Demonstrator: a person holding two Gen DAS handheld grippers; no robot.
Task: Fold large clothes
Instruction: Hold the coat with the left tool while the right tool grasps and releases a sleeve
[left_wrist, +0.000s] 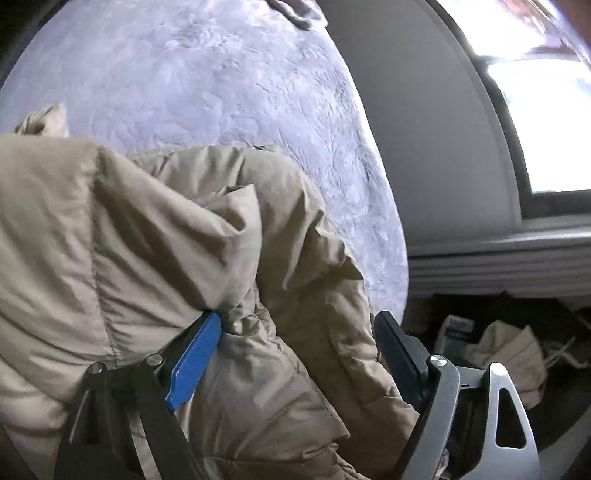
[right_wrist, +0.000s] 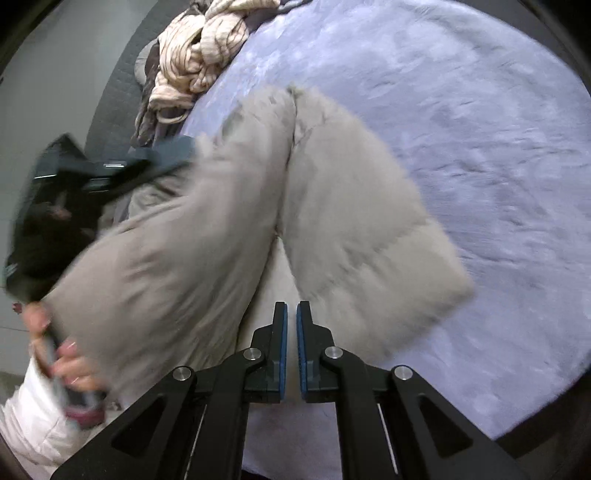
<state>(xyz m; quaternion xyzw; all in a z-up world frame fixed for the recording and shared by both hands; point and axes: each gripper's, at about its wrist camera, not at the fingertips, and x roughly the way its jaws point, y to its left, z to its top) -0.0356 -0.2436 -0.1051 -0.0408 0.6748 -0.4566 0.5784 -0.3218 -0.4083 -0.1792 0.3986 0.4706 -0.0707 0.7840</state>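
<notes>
The left gripper (left_wrist: 295, 332) has its jaws spread wide, a fold of the beige puffer jacket (left_wrist: 155, 236) lying loose between them, gripped by neither pad. The right gripper (right_wrist: 291, 332) has its 2 jaws almost together and holds nothing. The jacket lies bunched on the lavender bed cover (right_wrist: 480, 147), by its edge; striped clothes (right_wrist: 199, 55) are heaped at the far edge.

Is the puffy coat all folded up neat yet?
Not yet. The beige puffer jacket is bunched and doubled over on the lavender blanket, lumpy, not flat.
</notes>
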